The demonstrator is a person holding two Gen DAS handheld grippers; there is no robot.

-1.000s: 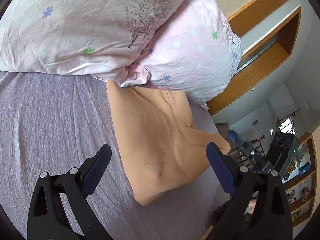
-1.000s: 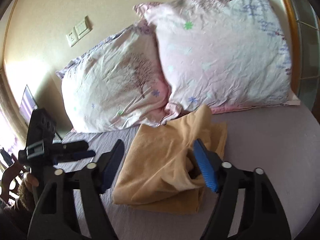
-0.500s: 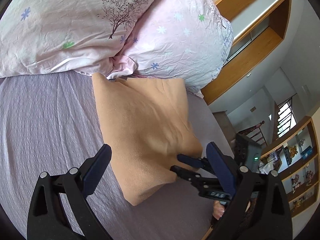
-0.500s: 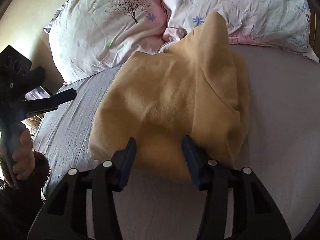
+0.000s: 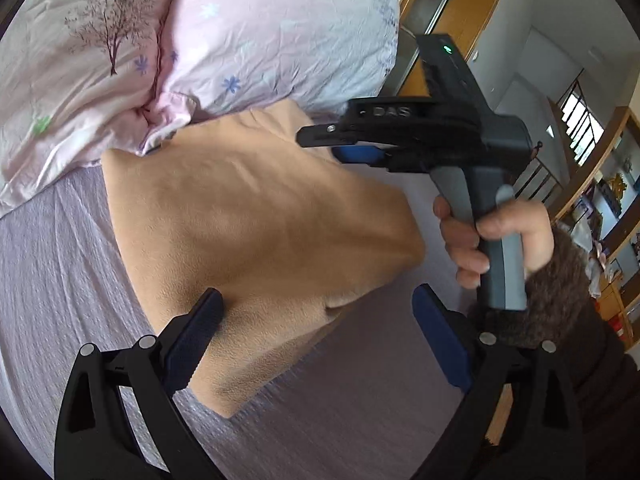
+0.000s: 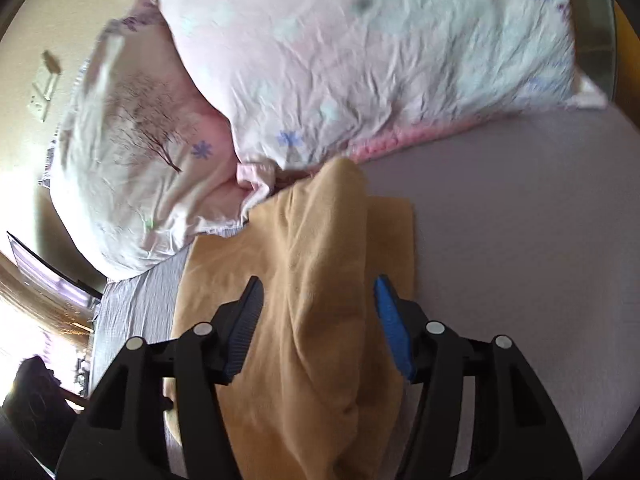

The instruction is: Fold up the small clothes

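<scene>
A folded tan fleece garment [image 5: 256,224] lies on the lilac bed sheet [image 5: 60,280], its far corner against the pillows. My left gripper [image 5: 320,336] is open, its left finger resting on the garment's near part, its right finger over bare sheet. My right gripper [image 6: 318,320] is open and straddles a raised fold of the same garment [image 6: 320,264]. In the left wrist view the right gripper [image 5: 340,144] hangs over the garment's far right edge, held by a hand.
Two pink floral pillows [image 5: 200,40] [image 6: 360,60] lie at the head of the bed, touching the garment. A wooden headboard frame [image 5: 460,8] and shelves stand to the right. Bare sheet [image 6: 520,220] spreads right of the garment.
The right gripper has moved up along the garment toward the pillows. My left gripper has moved in over the garment's near edge. Both stay open.
</scene>
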